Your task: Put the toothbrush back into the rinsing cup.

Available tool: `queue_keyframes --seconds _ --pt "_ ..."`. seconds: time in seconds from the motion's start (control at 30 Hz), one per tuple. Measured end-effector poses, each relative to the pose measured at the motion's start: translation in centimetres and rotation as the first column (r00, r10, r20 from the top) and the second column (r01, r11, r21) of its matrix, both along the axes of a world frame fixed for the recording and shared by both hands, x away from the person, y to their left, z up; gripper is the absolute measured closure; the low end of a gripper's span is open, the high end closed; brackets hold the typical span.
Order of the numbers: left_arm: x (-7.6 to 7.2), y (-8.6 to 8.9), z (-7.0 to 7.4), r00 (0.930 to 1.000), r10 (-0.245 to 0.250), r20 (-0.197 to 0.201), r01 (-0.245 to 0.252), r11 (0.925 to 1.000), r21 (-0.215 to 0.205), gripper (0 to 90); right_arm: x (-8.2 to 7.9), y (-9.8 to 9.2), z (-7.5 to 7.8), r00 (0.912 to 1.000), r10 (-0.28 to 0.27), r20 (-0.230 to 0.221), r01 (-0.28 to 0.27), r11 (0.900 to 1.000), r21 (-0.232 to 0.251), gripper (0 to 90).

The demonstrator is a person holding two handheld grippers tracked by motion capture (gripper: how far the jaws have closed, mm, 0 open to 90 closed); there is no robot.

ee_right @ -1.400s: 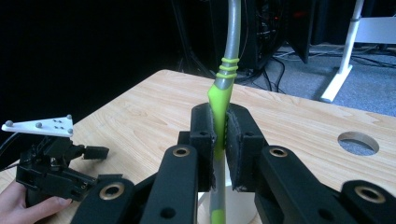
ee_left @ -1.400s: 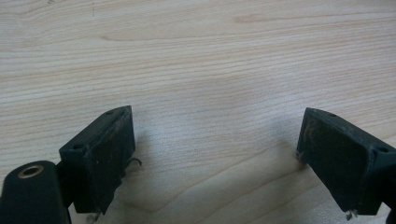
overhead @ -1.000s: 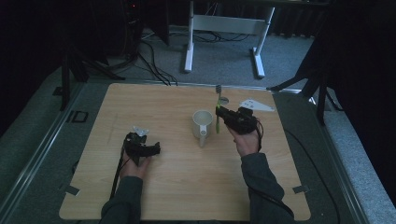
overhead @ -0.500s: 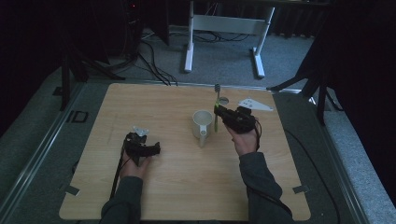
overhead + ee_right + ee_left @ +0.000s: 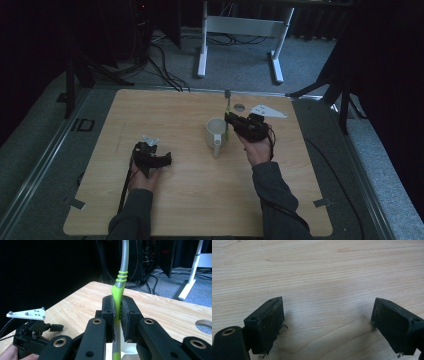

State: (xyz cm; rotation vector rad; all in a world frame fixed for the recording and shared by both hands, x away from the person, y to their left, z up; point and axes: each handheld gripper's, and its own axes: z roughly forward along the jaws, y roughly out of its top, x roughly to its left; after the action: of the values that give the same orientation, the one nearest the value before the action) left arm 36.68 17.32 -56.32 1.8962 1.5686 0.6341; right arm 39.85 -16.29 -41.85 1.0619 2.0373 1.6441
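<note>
A white mug [image 5: 215,133] stands near the middle of the wooden table [image 5: 170,115], handle toward the person. My right gripper [image 5: 230,121] is just right of it, shut on a green and grey toothbrush [image 5: 227,106] held upright, head at the top. In the right gripper view my right gripper [image 5: 117,312] clamps the green handle of the toothbrush [image 5: 118,290], whose lower end hangs over the mug rim [image 5: 128,350]. My left gripper [image 5: 156,158] rests low on the table at the left; in its own view my left gripper [image 5: 327,325] is open over bare wood.
A round hole [image 5: 239,106] is cut in the table behind the mug. A white desk frame [image 5: 240,30] and cables lie on the floor beyond the far edge. Bare wood lies between the two hands.
My right gripper has edged slightly left with the toothbrush, closer to the mug. The left gripper has stayed put.
</note>
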Motion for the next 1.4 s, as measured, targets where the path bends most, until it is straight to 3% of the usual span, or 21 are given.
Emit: queue_keyframes --seconds 1.4 --pt "0.0 0.0 0.0 1.0000 0.000 0.000 0.000 1.0000 0.000 11.7 0.3 1.5 -0.2 0.9999 0.013 0.011 -0.013 1.000 0.019 81.8"
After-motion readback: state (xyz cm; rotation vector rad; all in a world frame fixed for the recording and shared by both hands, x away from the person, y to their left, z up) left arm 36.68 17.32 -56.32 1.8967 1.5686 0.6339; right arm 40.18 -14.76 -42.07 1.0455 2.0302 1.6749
